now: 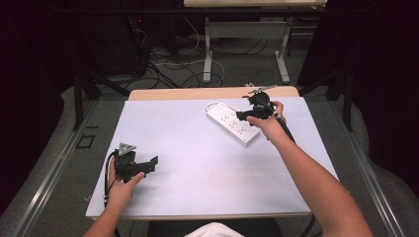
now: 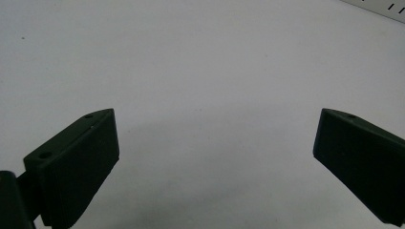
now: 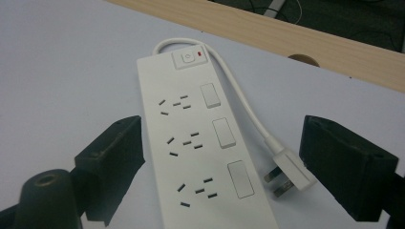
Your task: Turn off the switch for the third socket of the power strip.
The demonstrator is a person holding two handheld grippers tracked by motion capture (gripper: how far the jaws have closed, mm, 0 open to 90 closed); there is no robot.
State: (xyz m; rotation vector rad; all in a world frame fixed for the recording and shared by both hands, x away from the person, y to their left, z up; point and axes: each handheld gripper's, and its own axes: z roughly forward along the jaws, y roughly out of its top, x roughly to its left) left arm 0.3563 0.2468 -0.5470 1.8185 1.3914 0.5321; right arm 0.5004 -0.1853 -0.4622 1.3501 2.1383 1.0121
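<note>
At the upper right of the high view: the right gripper [image 1: 243, 115] hangs over a white power strip [image 1: 232, 123] that lies flat on the pale table mat [image 1: 197, 163].
Power strip: three socket groups, each with its own rocker, and a master switch [image 3: 187, 58] with a red lamp at the far end, seen in the right gripper view.
Plug: the strip's own plug [image 3: 289, 171] lies loose just beside the strip's edge, lower right of the right gripper view, its short cord [image 3: 239, 98] looping back to the switch end.
Right claw: wide, nothing between the jaws; strip and plug both sit in the gap below them.
Left claw: the left gripper [image 1: 148, 165], lower left of the high view, wide too, over bare mat and holding nothing.
Risk, plug: my guess is a grab at the plug body could slip, since it is small, lies flat and is free to skate away.
Risk, cord: the stiff loop may tug the light strip sideways once the plug is lifted.
Risk, strip: with the left claw well apart from it, nothing steadies the strip.
</note>
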